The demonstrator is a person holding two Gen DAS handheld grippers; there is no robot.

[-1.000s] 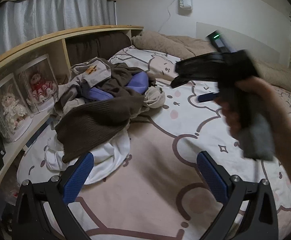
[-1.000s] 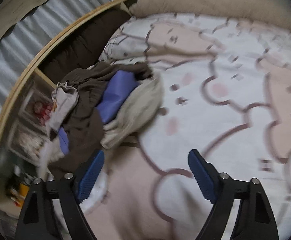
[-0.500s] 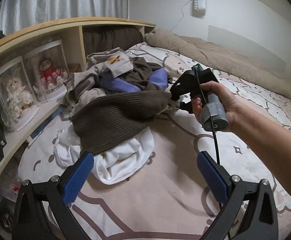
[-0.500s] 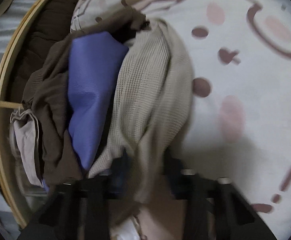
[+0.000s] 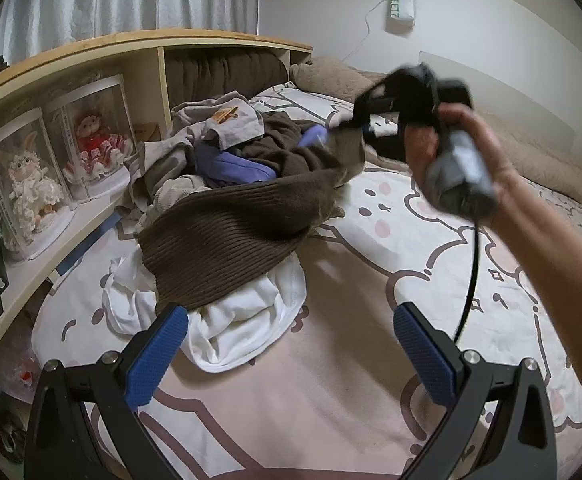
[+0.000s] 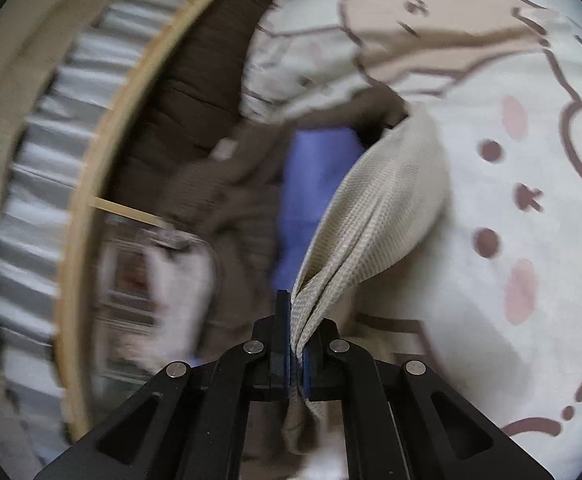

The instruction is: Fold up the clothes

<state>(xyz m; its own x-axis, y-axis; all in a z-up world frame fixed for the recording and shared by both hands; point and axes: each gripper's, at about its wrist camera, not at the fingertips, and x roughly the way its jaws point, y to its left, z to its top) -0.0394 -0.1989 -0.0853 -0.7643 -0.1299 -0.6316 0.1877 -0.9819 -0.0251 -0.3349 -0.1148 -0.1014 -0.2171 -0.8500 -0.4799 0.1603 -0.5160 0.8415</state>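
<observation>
A pile of clothes lies on the bed: a brown ribbed sweater on top of a white garment, a purple piece and a grey top. My right gripper is shut on a fold of a beige waffle-knit garment, which stretches from its jaws back to the pile beside the purple piece. In the left wrist view a hand holds that right gripper, blurred, above the pile's far right edge. My left gripper is open over the near edge of the white garment and holds nothing.
A wooden shelf with boxed dolls runs along the left of the bed. A brown cushion and a beige blanket lie at the back. The printed bedsheet spreads to the right. A black cable hangs from the right hand.
My right gripper reached into the pile, shut on the beige garment and has drawn it up and away. The left gripper shifted a little at first, then stayed still.
</observation>
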